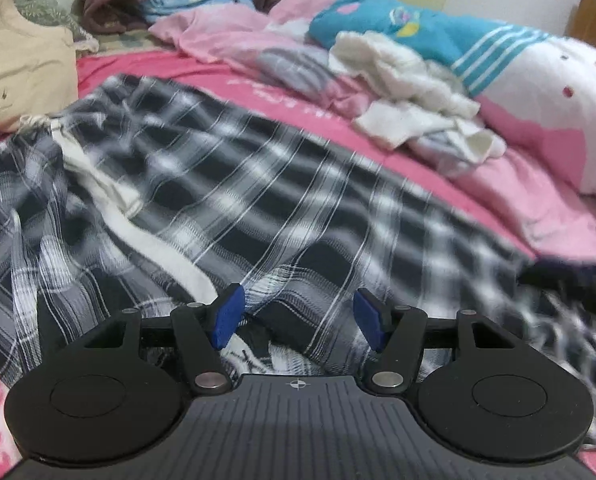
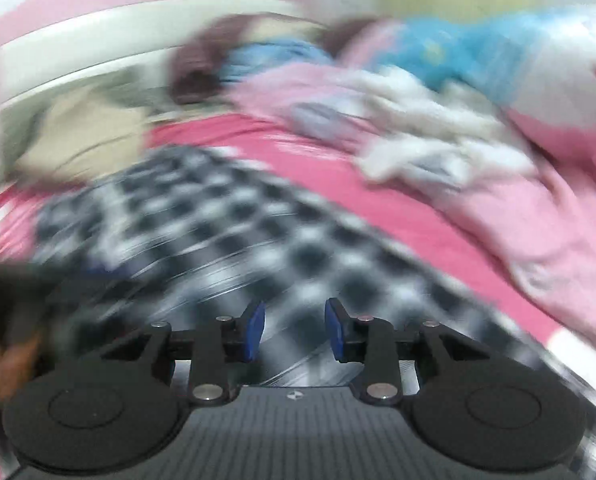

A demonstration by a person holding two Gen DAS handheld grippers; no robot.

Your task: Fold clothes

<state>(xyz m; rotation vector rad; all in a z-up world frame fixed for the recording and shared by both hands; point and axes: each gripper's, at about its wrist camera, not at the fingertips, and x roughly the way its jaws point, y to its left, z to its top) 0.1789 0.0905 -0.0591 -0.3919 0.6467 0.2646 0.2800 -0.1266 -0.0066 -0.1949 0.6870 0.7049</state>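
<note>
Left wrist view: left gripper (image 1: 296, 318) spread over plaid garment (image 1: 234, 184) – probably ready to pinch; right gripper (image 2: 295, 330), at three o'clock, parted, empty.

The plaid garment (image 1: 226, 184) is thin woven cloth; the white pile (image 1: 414, 92), upper right, looks fluffy. The left gripper (image 1: 296, 318) is matt black plastic with blue pads (image 1: 228, 316).

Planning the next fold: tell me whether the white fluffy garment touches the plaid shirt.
Apart. The left wrist view shows the white fluffy garment beyond the plaid shirt, with a strip of bare pink bedsheet between them.
</note>
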